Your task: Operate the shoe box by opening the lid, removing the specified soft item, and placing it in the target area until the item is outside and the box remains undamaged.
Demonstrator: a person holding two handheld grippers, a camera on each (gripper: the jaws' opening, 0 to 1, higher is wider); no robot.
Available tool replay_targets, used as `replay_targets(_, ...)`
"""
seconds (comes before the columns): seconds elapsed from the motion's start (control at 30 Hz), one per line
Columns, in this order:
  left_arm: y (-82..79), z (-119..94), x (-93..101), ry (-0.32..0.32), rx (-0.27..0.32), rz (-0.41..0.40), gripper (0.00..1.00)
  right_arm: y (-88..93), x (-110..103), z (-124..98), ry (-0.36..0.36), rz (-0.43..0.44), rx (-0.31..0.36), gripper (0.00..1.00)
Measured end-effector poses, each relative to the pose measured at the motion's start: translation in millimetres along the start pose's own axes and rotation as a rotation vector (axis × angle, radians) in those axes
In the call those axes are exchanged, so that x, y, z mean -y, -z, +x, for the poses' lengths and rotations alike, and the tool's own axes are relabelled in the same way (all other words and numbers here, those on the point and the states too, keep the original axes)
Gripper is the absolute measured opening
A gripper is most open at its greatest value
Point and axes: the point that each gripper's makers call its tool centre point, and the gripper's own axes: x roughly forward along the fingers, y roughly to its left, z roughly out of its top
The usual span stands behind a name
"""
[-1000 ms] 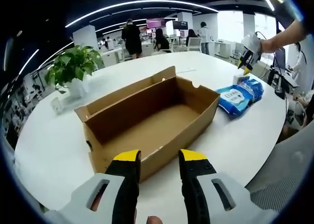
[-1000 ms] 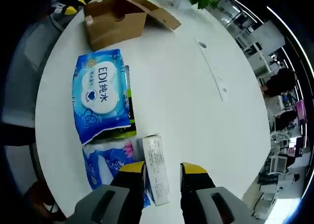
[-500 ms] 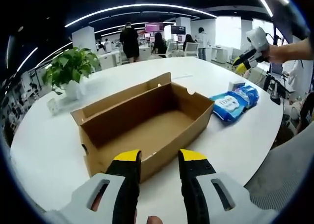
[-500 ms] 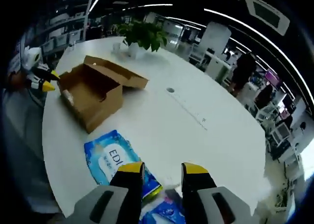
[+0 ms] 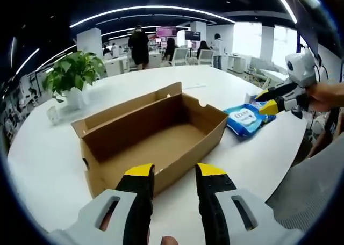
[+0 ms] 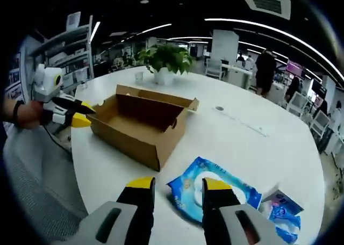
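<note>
An open brown shoe box (image 5: 156, 129) lies on the white round table (image 5: 48, 153), its lid flap (image 5: 129, 102) standing up at the far side and its inside bare. My left gripper (image 5: 174, 175) is open just before the box's near wall. A blue soft pack (image 5: 244, 119) rests on the table right of the box. In the right gripper view the same box (image 6: 137, 124) sits ahead on the left, and the blue pack (image 6: 215, 194) lies just beyond my open right gripper (image 6: 174, 186), with nothing between its fingers.
A potted plant (image 5: 72, 76) stands at the back of the table. A small white-and-blue carton (image 6: 282, 204) and another blue pack lie right of the soft pack. The other gripper (image 6: 70, 113) hovers at the box's far end. People and desks fill the office behind.
My right gripper has come away from above the packs and swung level, now low at the table edge behind the blue pack. The left gripper has barely moved.
</note>
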Motion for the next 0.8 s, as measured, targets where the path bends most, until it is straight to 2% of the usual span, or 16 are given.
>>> replay_targets(0.3,-0.3,1,2.1,0.008,0.003,-0.012,0.31,-1.9,-38,5,-0.012,-0.008,0.024,0.34)
replay_targets(0.57,-2.7,0,2.9,0.019,0.008,-0.031,0.31,9.4,-72,14,-0.040,-0.020,0.004,0.35)
replay_targets(0.8,-6.2,0,4.0,0.044,0.002,-0.008,0.31,14.3,-88,14,-0.051,-0.023,0.004,0.35)
